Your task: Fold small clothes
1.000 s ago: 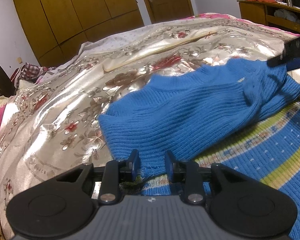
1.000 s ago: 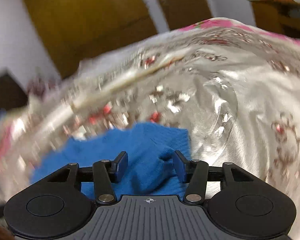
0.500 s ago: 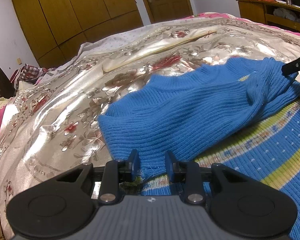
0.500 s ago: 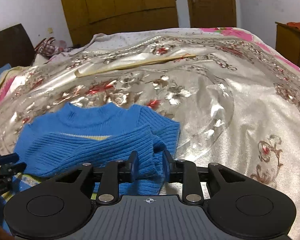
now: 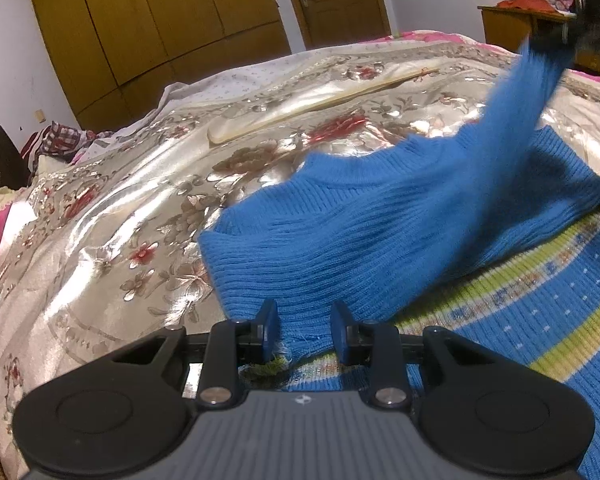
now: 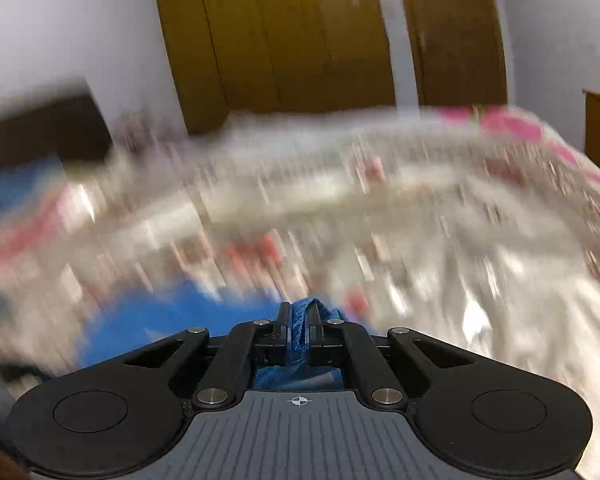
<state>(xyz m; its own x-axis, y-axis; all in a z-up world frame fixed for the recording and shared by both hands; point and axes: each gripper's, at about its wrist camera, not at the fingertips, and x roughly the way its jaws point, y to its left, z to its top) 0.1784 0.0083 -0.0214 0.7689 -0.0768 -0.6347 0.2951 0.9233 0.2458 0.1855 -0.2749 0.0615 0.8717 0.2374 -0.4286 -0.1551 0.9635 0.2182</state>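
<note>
Our right gripper (image 6: 299, 334) has its jaws pinched nearly together on a bunched fold of the blue sweater's sleeve (image 6: 300, 322). In the left wrist view that sleeve (image 5: 516, 120) rises taut toward two o'clock, where the right gripper sits dark and blurred. Our left gripper (image 5: 305, 330) has its jaws moderately apart astride the sweater (image 5: 380, 240) edge at six o'clock, gripping nothing. The sweater lies spread on the floral bedspread (image 5: 140, 208), body running toward four o'clock. We judge the sleeve fold is underway; the right view is badly smeared, so the sleeve's exact path is unclear. Next, we need to carry the sleeve across the body toward nine o'clock and lay it flat.
</note>
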